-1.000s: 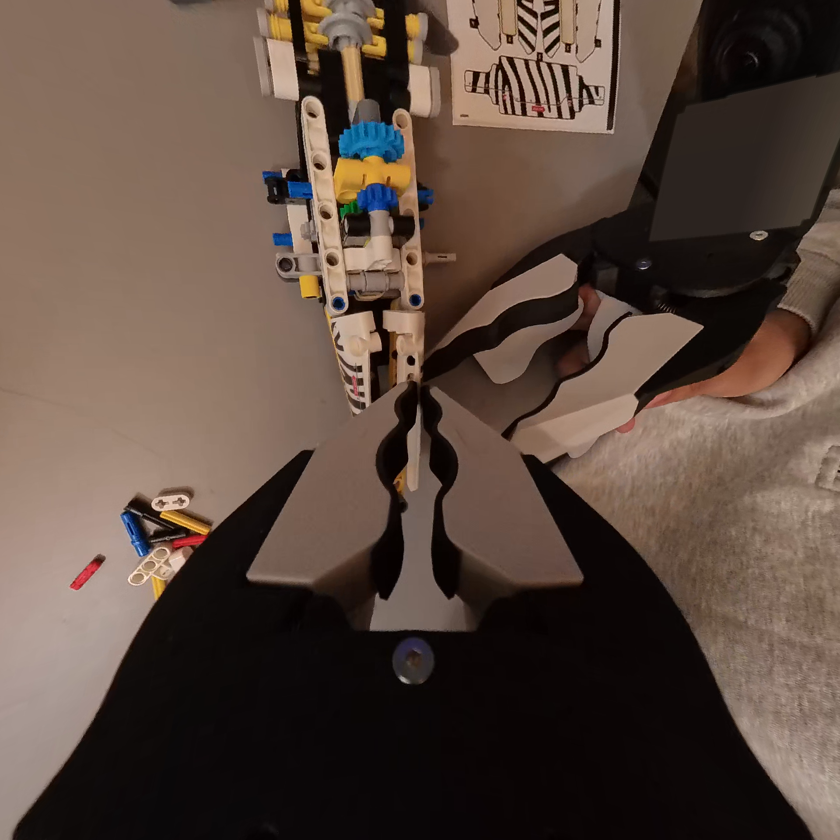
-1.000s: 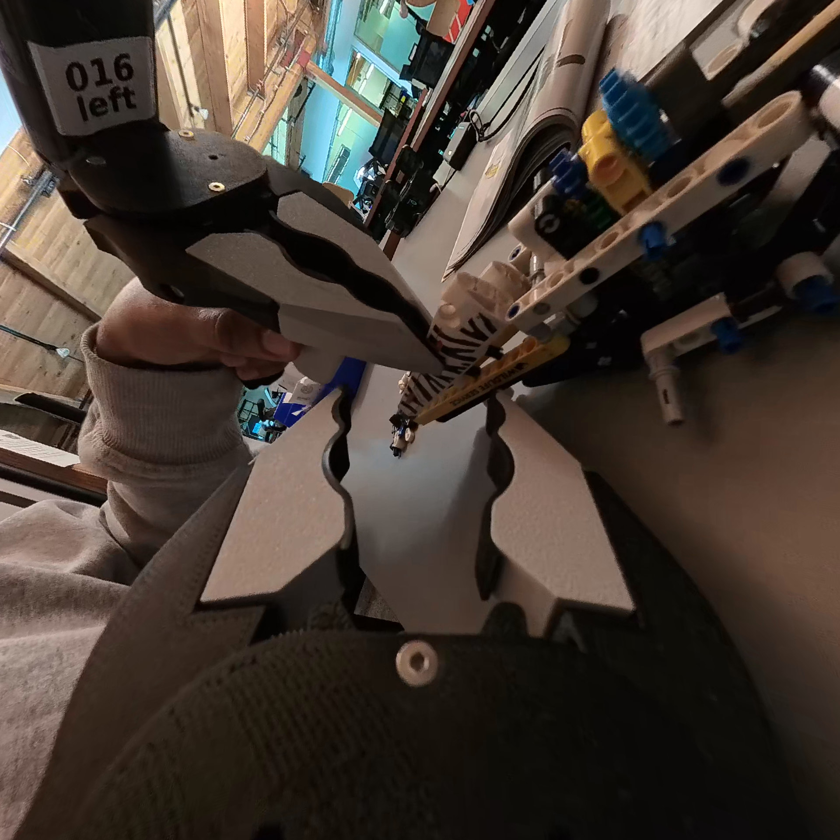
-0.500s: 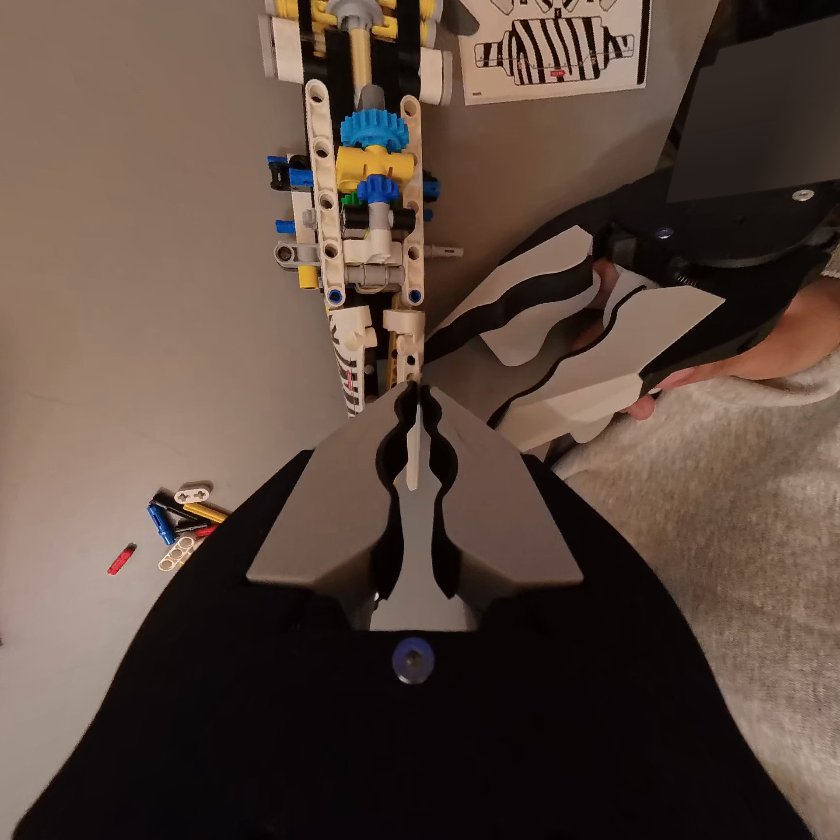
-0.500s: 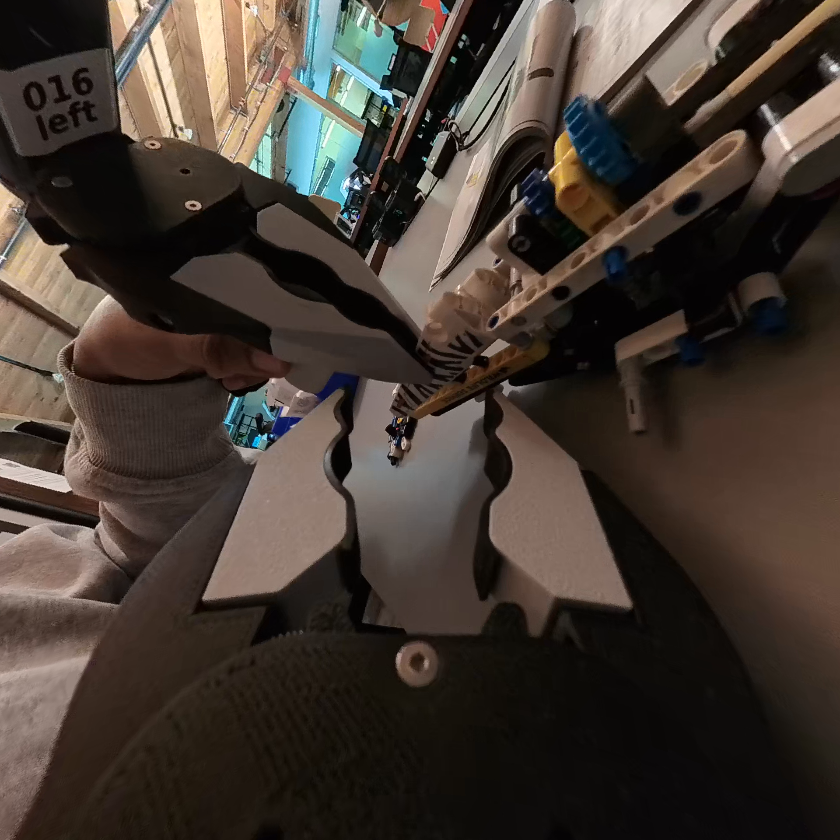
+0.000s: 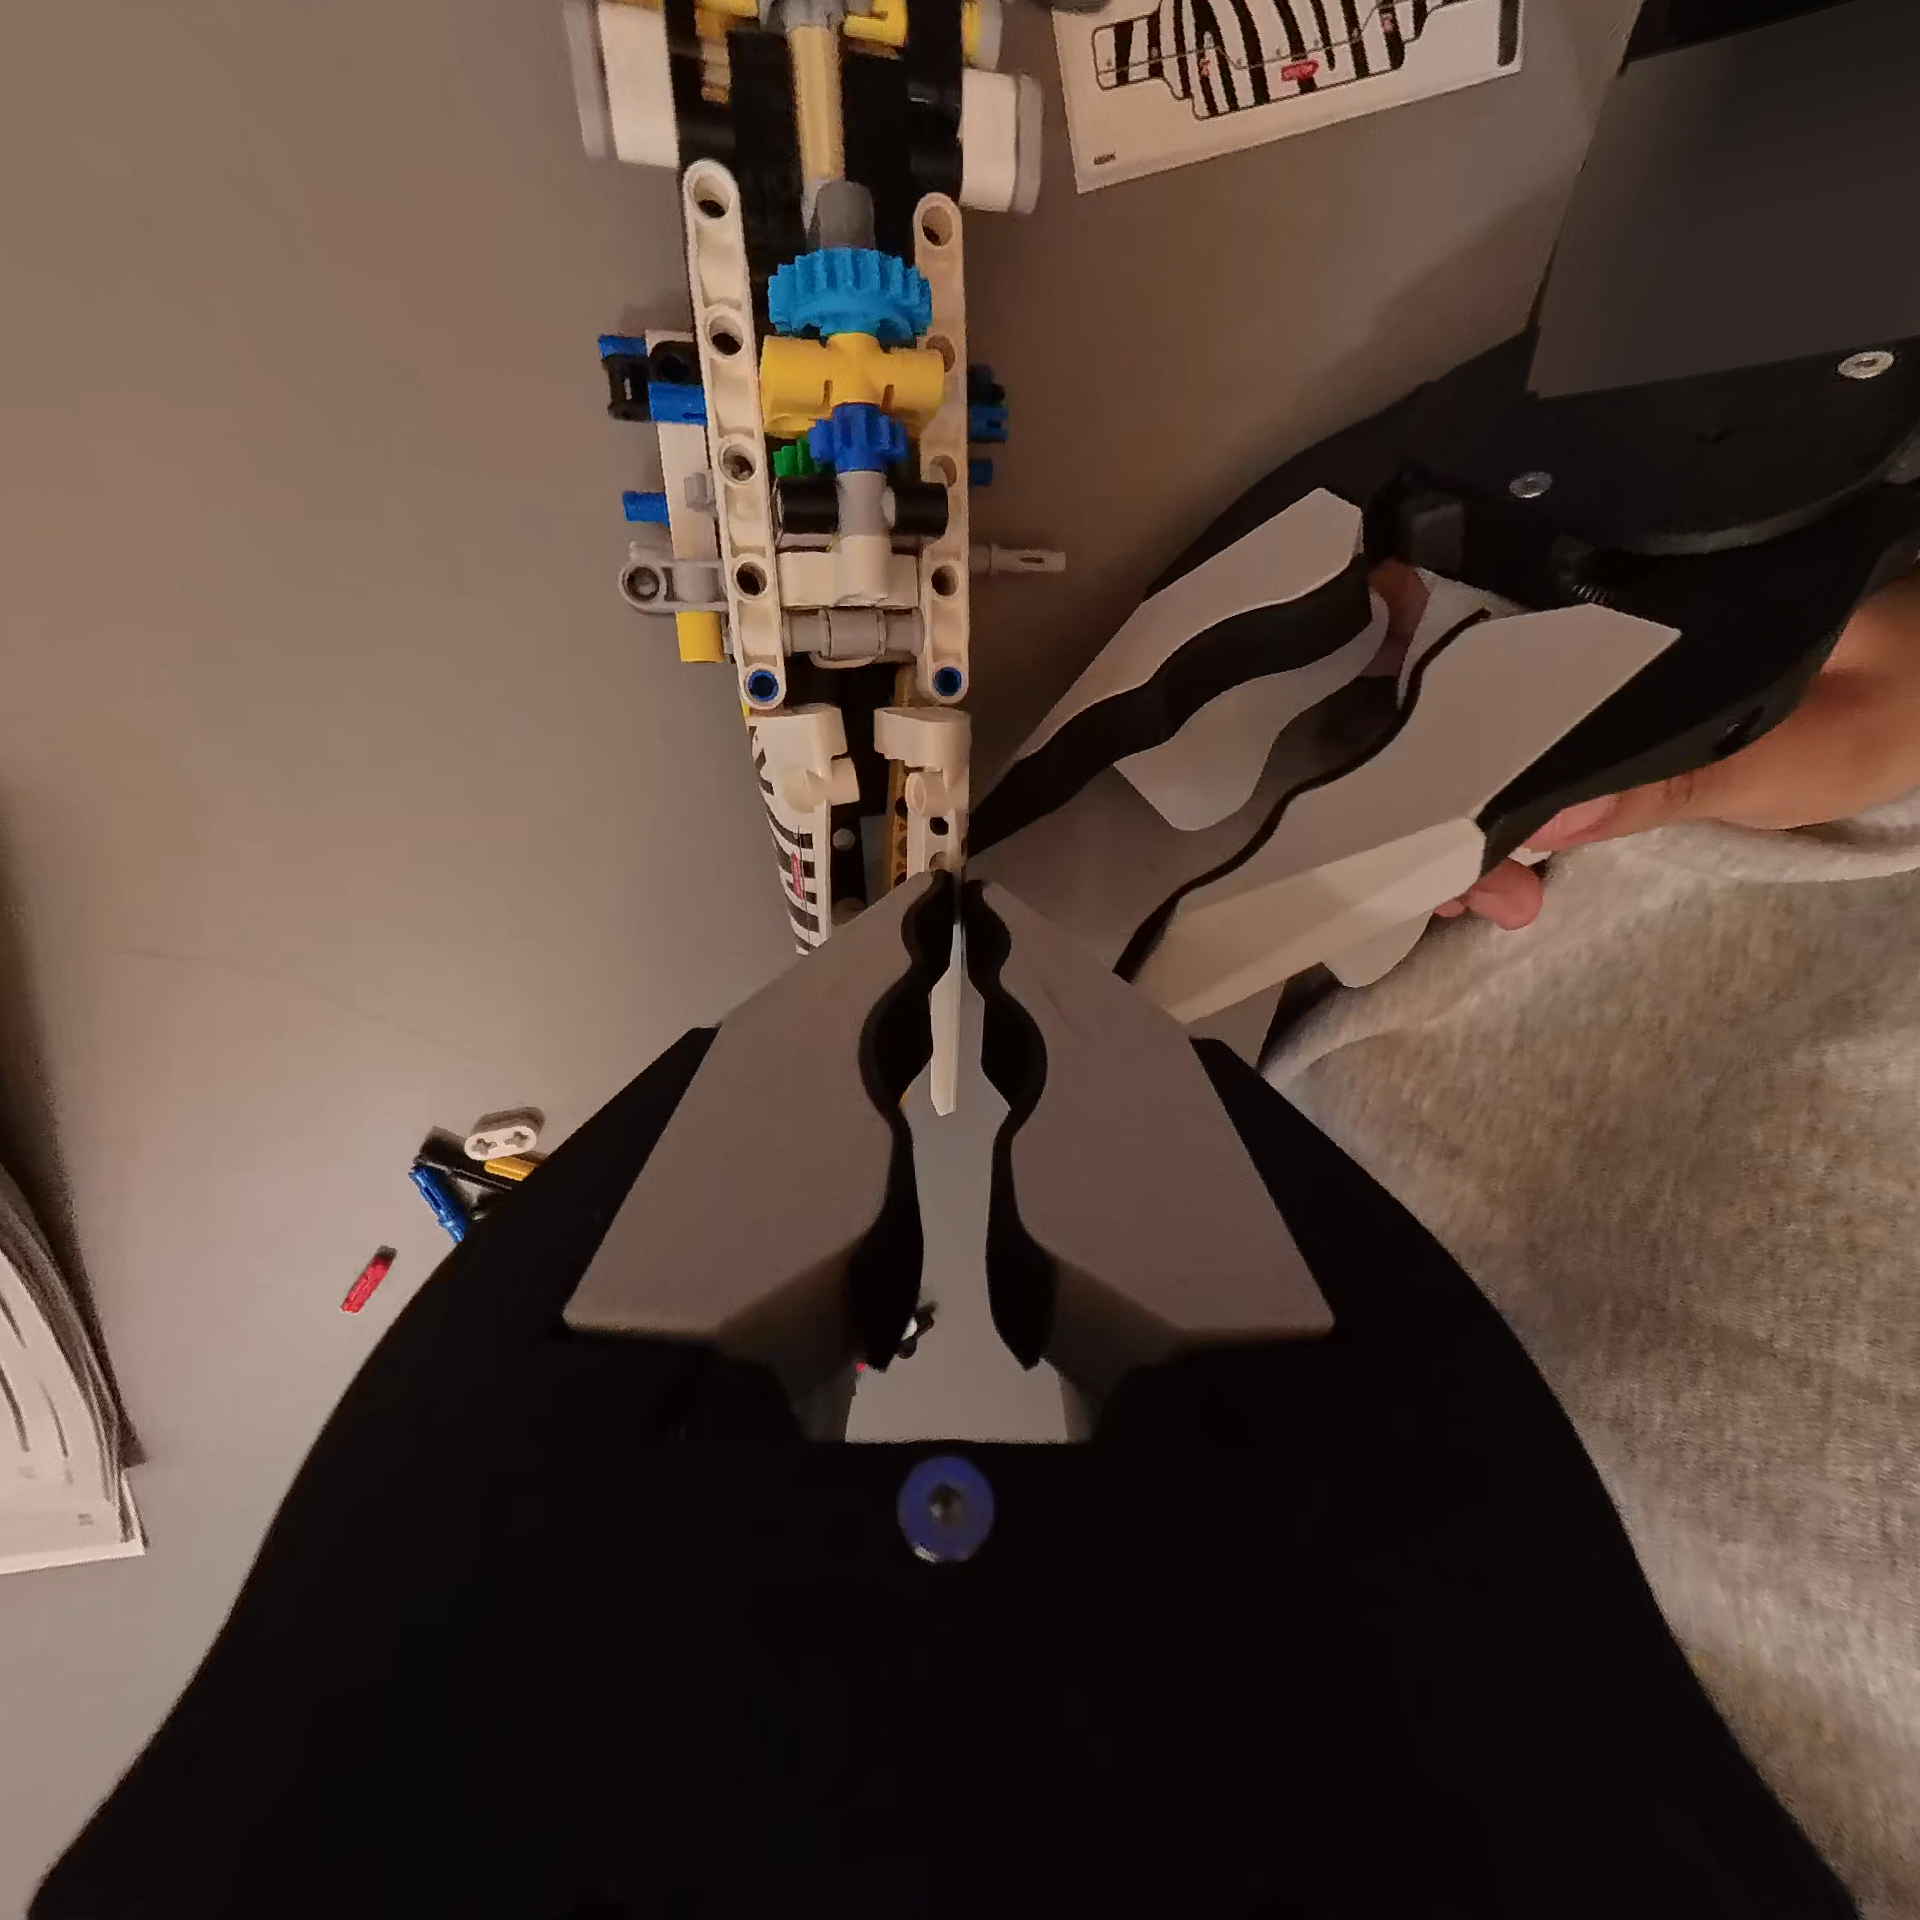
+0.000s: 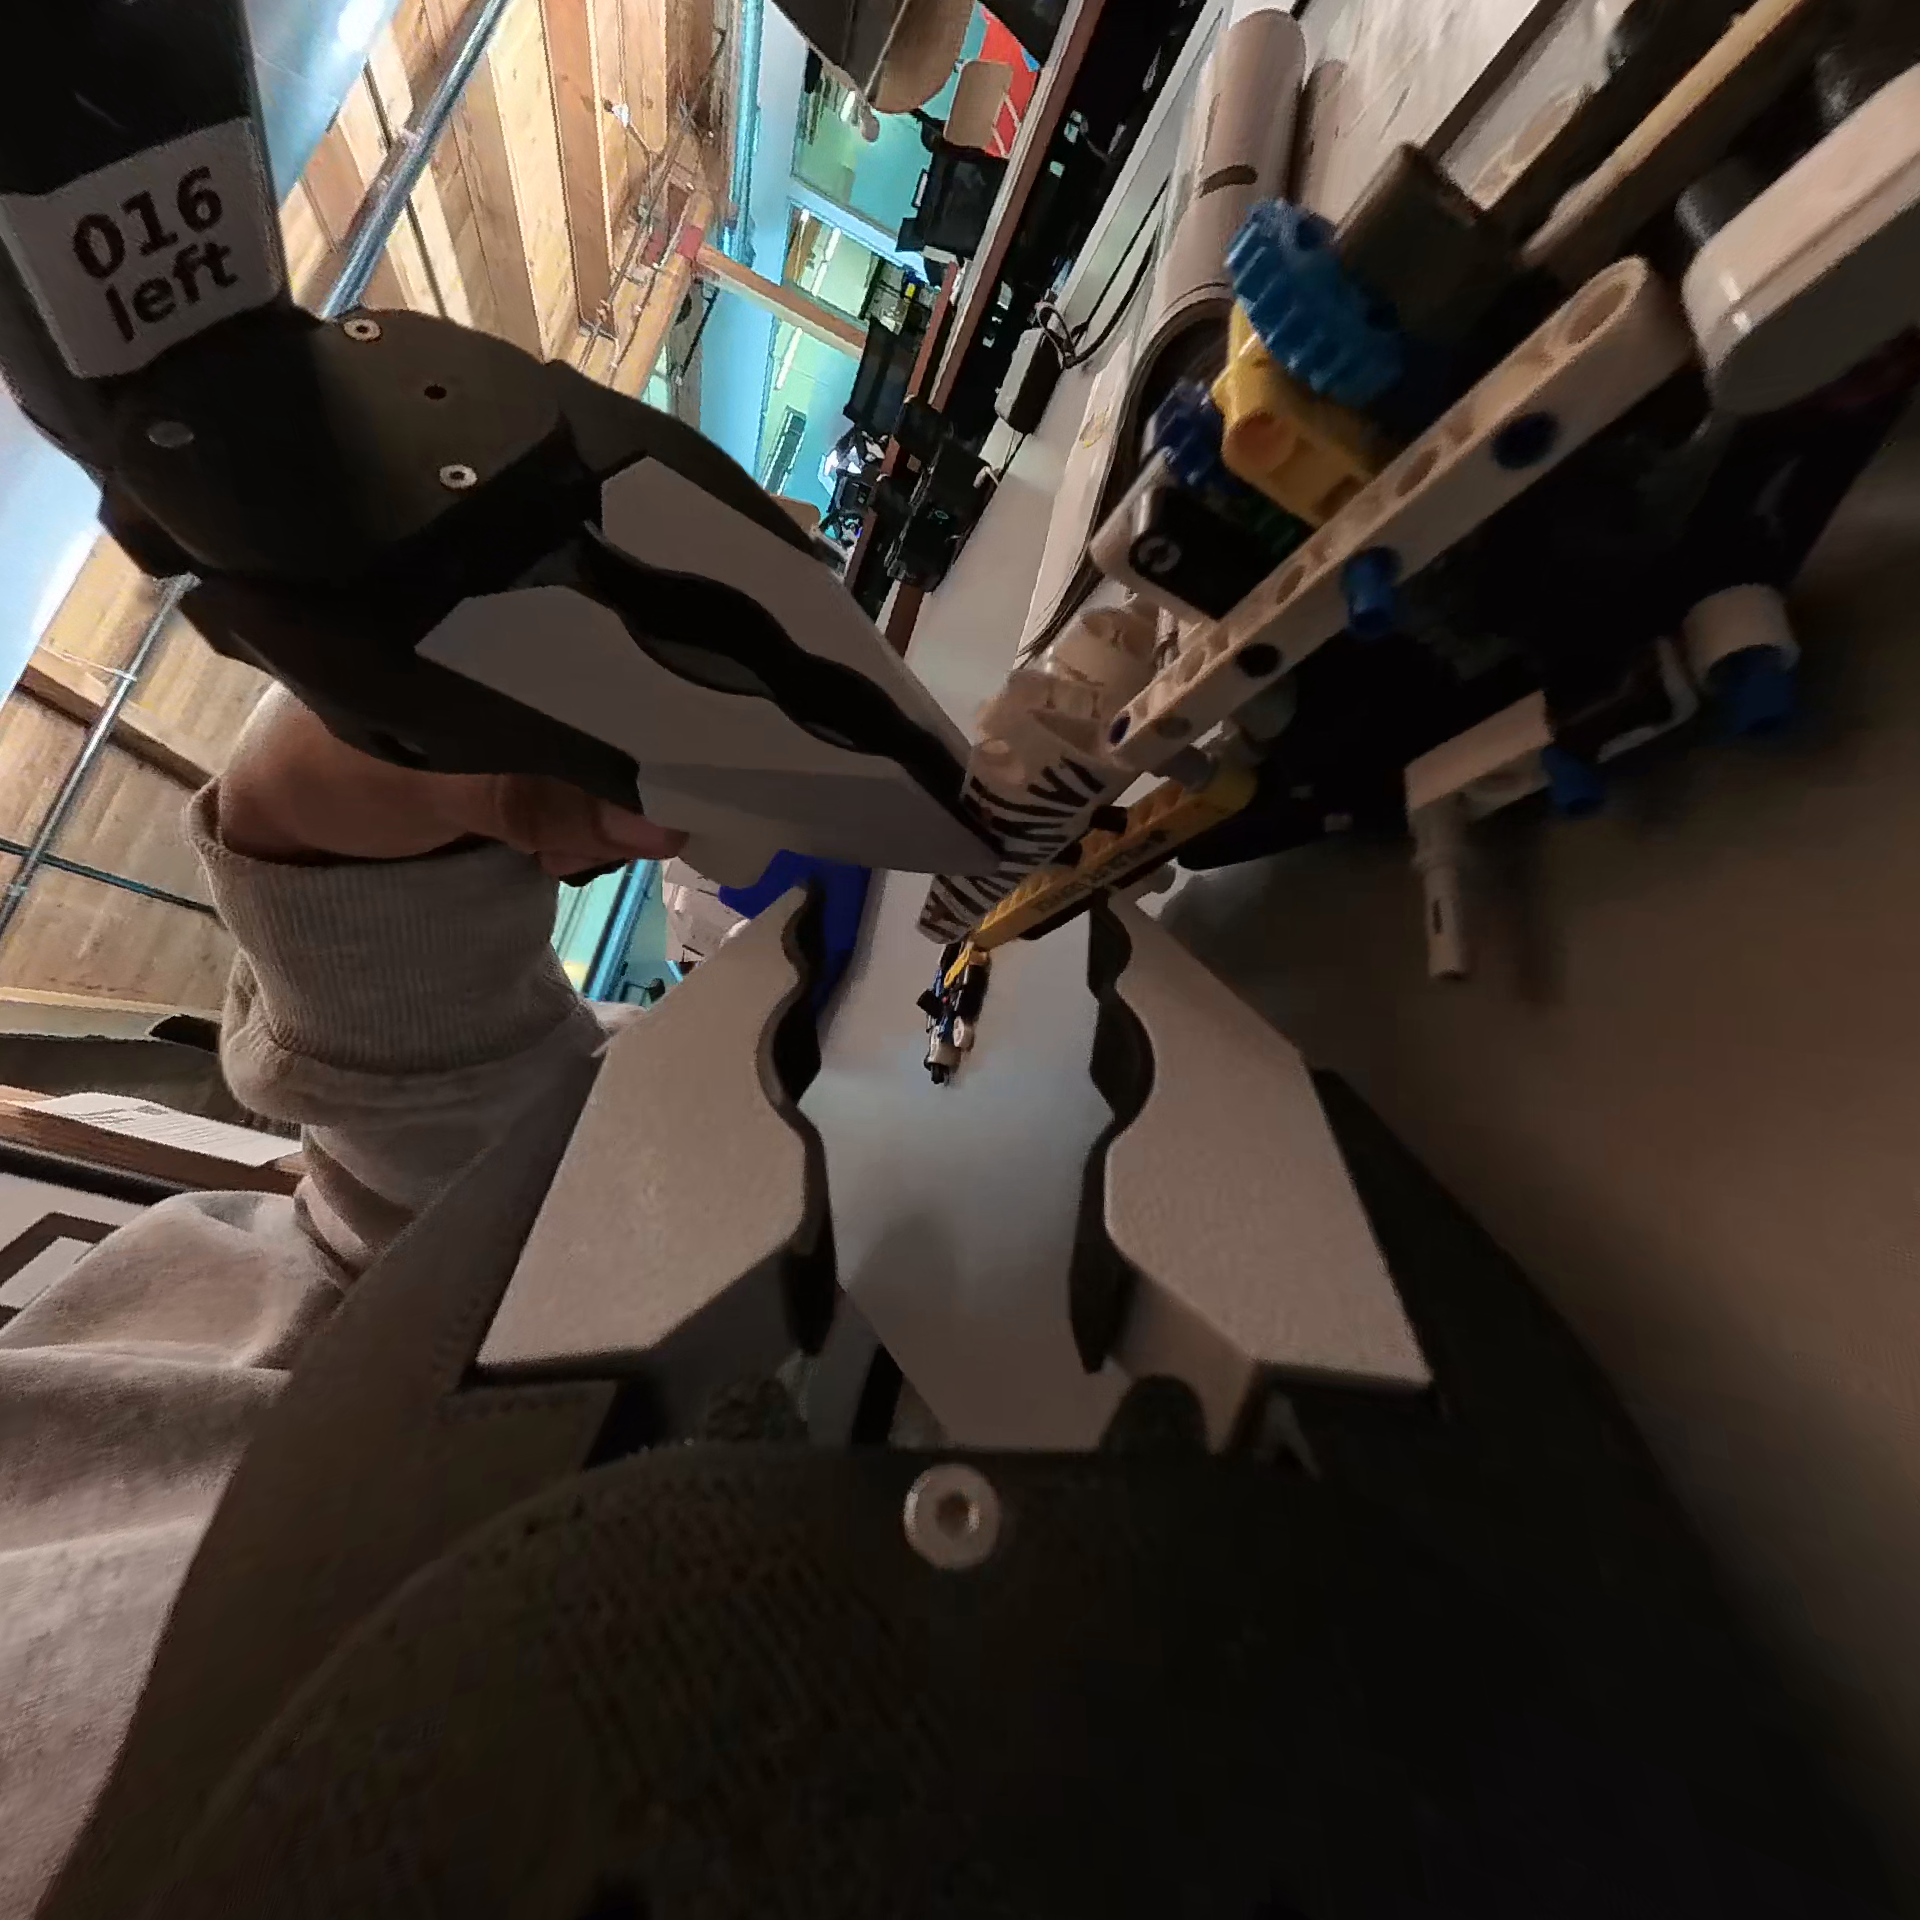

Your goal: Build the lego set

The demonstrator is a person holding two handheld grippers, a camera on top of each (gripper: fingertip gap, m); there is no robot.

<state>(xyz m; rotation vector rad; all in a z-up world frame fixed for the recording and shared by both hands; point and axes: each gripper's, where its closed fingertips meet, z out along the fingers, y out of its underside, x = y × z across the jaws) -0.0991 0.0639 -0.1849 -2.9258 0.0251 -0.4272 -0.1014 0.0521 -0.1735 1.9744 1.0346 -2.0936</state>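
Observation:
The Lego model (image 5: 842, 499), a long white, black and yellow frame with blue gears, lies on the grey table (image 5: 260, 520). My left gripper (image 5: 954, 888) is shut on a thin white flat piece (image 5: 948, 1029), seen edge-on, and holds it at the model's near end. My right gripper (image 6: 945, 914) is open and empty, close beside that end on the right; it also shows in the left wrist view (image 5: 1049, 904). In the right wrist view the left gripper (image 6: 977, 831) meets a zebra-striped panel (image 6: 1023, 831) at the model's (image 6: 1351, 540) tip.
A pile of small loose parts (image 5: 473, 1164) and a red piece (image 5: 366, 1280) lie to the left of my left gripper. A booklet (image 5: 52, 1403) lies at the far left. A striped sticker sheet (image 5: 1288, 73) lies beyond the model. A person's grey sleeve (image 5: 1558, 1247) fills the right. Less than 4 cm separates the two grippers' tips.
My right gripper has moved closer to the model's near end. My left gripper has kept its hold on the white piece and shifted slightly, bringing the booklet into view.

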